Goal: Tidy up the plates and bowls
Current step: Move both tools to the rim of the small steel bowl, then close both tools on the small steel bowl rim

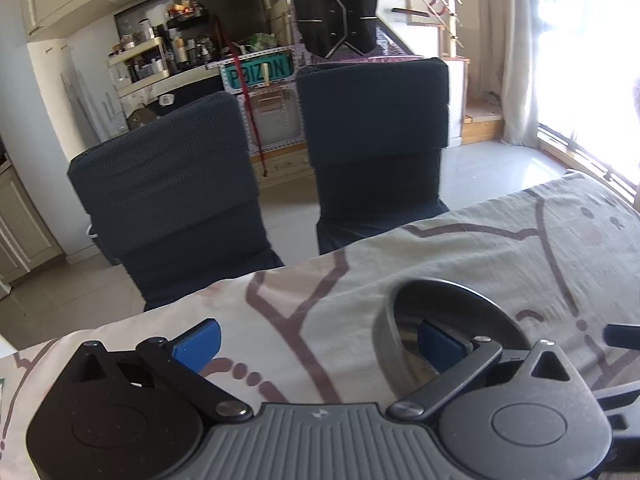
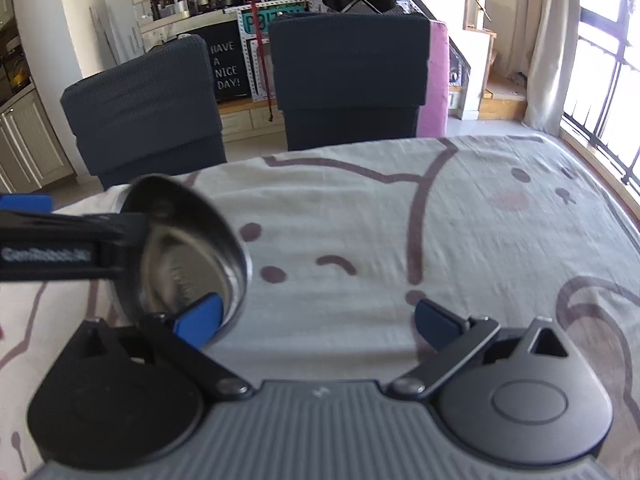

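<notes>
Closest in, the left gripper (image 1: pixel 318 344) has its blue pads spread wide, one of its fingers (image 1: pixel 438 346) reaching inside the steel bowl (image 1: pixel 456 304) without clamping it. The right gripper (image 2: pixel 318 318) is likewise spread apart over bare cloth, holding nothing. The bowl (image 2: pixel 188 240) sits tilted on the patterned tablecloth (image 2: pixel 400 220) near the table's far-left edge. Beyond the table stand two dark covered chairs (image 2: pixel 348 80), then cluttered kitchen shelves (image 1: pixel 160 56).
</notes>
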### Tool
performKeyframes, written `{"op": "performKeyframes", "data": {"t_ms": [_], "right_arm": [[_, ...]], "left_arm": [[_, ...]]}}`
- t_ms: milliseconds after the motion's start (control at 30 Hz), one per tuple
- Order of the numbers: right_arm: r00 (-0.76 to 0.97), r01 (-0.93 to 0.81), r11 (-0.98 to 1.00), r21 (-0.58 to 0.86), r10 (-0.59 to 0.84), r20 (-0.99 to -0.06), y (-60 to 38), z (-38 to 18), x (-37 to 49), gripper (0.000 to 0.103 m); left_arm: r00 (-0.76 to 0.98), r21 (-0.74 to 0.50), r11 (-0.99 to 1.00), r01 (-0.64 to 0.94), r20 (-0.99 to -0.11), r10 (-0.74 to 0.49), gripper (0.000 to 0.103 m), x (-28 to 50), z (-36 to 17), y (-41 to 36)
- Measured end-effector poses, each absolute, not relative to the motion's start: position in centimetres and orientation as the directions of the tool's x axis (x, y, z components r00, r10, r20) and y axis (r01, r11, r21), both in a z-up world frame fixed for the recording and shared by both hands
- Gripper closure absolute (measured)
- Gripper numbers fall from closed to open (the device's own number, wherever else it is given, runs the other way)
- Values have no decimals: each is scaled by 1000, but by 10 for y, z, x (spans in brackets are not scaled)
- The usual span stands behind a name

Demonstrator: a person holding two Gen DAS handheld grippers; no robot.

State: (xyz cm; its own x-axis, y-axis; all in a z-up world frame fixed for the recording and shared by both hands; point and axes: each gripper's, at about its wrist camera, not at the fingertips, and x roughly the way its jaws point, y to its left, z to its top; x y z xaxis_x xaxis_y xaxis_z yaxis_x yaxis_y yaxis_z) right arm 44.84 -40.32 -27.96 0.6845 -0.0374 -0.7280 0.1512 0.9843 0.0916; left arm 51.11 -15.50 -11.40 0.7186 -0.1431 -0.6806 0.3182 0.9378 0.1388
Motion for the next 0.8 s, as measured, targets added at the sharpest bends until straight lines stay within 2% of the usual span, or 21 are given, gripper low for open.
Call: {"op": "performKeyframes", "data": {"t_ms": [300, 400, 500, 567, 600, 667, 700, 767, 800], "right_arm": [[699, 145, 982, 118, -17, -715, -410, -281, 446, 0], [707, 122, 987, 105, -12, -707, -406, -278, 446, 1], [721, 76, 987, 142, 44, -692, -403, -274, 446, 19], [717, 44, 985, 167, 85, -692, -398, -269, 446, 38], [717, 25, 985, 170, 101, -690, -395, -267, 447, 44], [719, -12, 986, 166, 124, -684, -388, -263, 445, 65], [719, -24, 986, 165, 131, -682, -384, -261, 446, 69], [718, -45, 984, 173, 152, -680, -379, -258, 445, 86], [715, -53, 982, 179, 163, -679, -376, -257, 444, 91]], "left_arm": [[727, 177, 931, 320, -676, -122, 1, 502, -117, -138], [719, 149, 933, 328, -680, -144, 16, 497, -116, -129], [698, 114, 932, 343, -695, -172, 36, 494, -115, -126], [688, 104, 927, 360, -701, -189, 54, 491, -115, -127], [684, 101, 925, 367, -703, -195, 58, 489, -115, -129], [673, 91, 919, 383, -709, -211, 75, 486, -116, -131], [667, 83, 918, 387, -712, -217, 78, 485, -117, -131], [652, 63, 917, 394, -722, -230, 95, 483, -118, -132], [648, 57, 918, 392, -726, -232, 96, 482, -118, -133]]}}
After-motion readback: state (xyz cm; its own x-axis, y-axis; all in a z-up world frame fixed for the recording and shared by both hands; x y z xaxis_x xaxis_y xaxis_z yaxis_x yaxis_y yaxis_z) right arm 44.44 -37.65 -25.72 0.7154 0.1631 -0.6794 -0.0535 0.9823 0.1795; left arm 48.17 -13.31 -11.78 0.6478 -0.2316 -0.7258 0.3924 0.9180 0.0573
